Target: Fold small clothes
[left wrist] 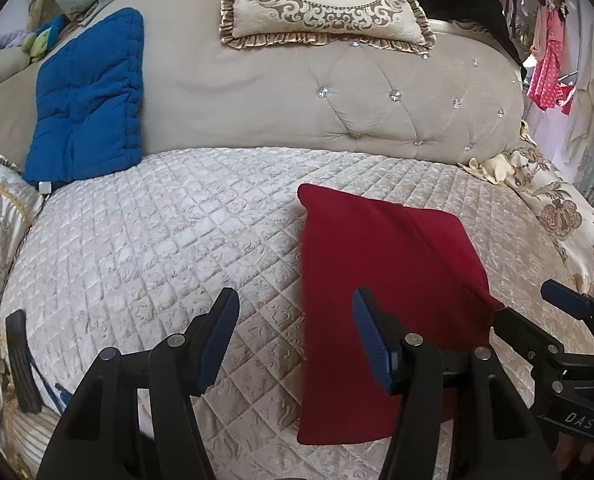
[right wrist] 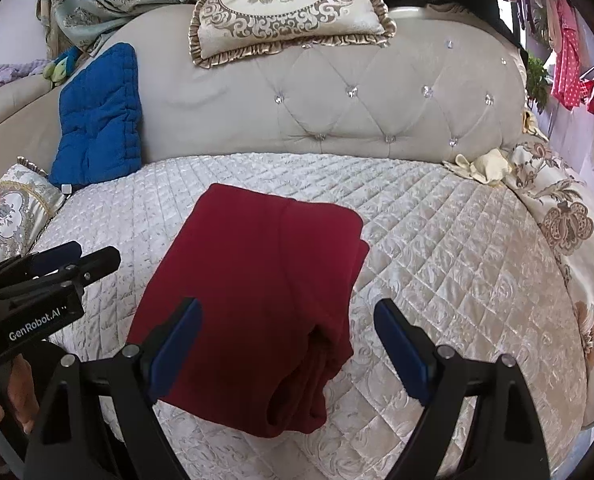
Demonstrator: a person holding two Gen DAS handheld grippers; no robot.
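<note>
Jaws, left gripper (left wrist: pixel 295 330): spread wide, nothing between them; right-hand finger over the near left part of the red garment, left-hand finger over bare quilt.
Jaws, right gripper (right wrist: pixel 287 330): spread wide, holding nothing; they straddle the near end of the red garment without clear contact.
Red garment (right wrist: pixel 253 292): folded into a rough rectangle, lying flat on the quilt, layered fold edges along its right side and near corner.
Quilt (right wrist: pixel 437 240): pale, diamond-stitched, under and all around the red garment.
Blue cushion (right wrist: pixel 99 120): well beyond the red garment to its far left, leaning on the headboard.
Headboard (right wrist: pixel 337 104): beige, tufted, behind the red garment at the quilt's far edge.
Floral pillow (right wrist: pixel 289 4): atop the headboard, straight beyond the red garment.
</note>
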